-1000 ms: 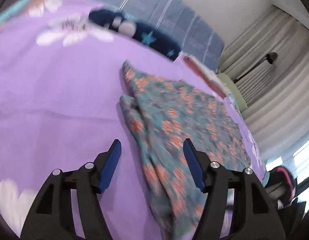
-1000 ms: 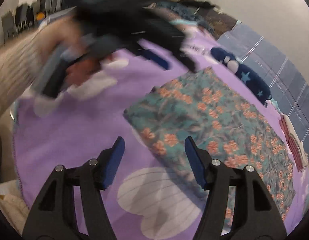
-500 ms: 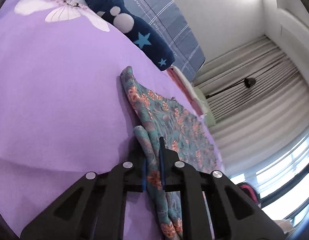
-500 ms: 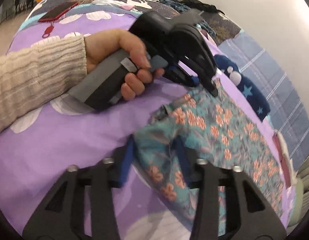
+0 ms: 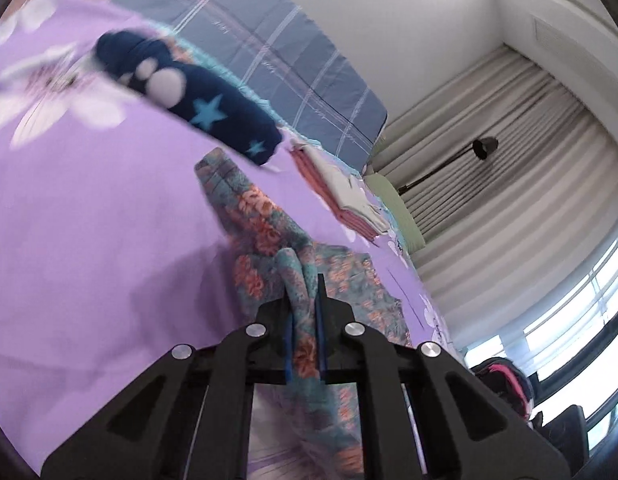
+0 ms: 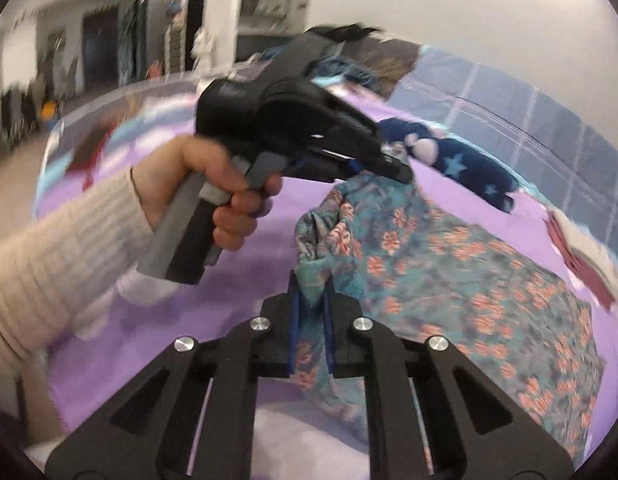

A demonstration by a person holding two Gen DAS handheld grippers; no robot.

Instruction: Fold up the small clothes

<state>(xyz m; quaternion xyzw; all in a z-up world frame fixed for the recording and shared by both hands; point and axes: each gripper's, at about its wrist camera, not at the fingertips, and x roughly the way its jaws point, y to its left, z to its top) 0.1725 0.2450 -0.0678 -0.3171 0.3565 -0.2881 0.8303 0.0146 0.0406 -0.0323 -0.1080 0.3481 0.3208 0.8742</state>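
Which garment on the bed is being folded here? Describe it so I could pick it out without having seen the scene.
Start at the purple bedspread with white flower prints. Near its middle lies a thin teal floral garment, dotted with orange-pink blossoms; the left gripper and the right gripper each pinch an edge of it. The navy star-patterned roll and the pink and white folded stack lie farther back, untouched.

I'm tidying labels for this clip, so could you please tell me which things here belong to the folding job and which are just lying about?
In the job:
- floral garment
- left tongs, closing on its edge
- right tongs, closing on another edge

Lying about:
- navy star-print cloth
- folded pink and white pile
- plaid pillow
- green cushion
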